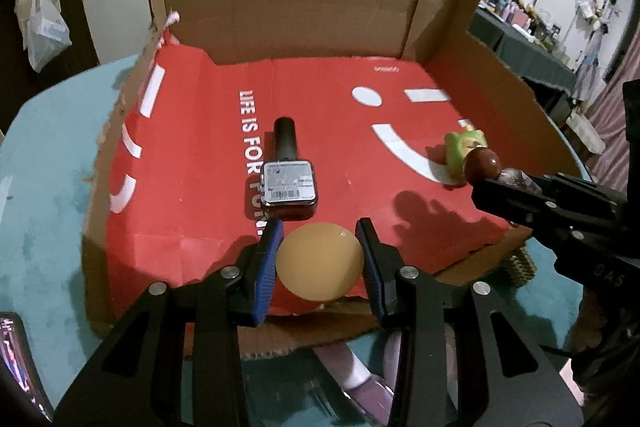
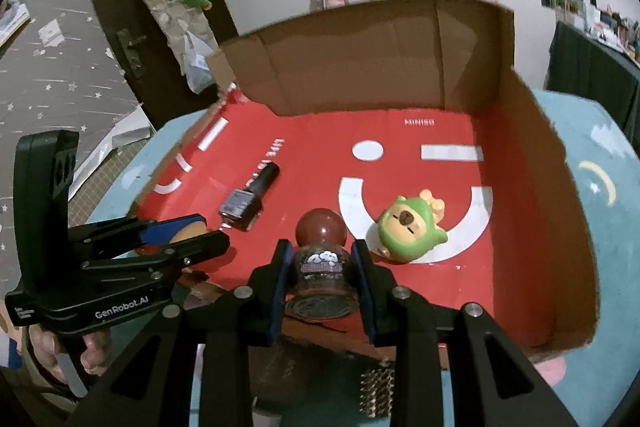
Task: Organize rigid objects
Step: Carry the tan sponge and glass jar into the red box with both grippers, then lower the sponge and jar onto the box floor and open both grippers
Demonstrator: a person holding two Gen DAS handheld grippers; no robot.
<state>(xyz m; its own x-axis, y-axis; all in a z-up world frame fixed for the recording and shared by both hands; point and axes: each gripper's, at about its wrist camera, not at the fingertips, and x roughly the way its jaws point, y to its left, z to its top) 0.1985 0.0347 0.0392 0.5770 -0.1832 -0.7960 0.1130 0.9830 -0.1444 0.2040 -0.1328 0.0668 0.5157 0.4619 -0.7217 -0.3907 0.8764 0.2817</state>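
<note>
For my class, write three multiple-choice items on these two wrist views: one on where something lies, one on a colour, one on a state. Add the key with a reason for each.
1. Where does the nail polish bottle lie?
A. On the red floor of the cardboard box
B. On the teal table outside the box
C. Between the right gripper's pads

2. What colour is the hood of the capybara figurine?
A. Blue
B. Green
C. White

3. What is the left gripper doing?
A. Standing open with nothing between its pads
B. Clamping the nail polish bottle
C. Holding a pale orange ball

Key:
1 A: the bottle lies on its side on the red printed floor, apart from both grippers.
2 B: the hood around the brown face is green.
3 C: the blue pads press both sides of the ball; the right gripper holds a small round-capped bottle.
</note>
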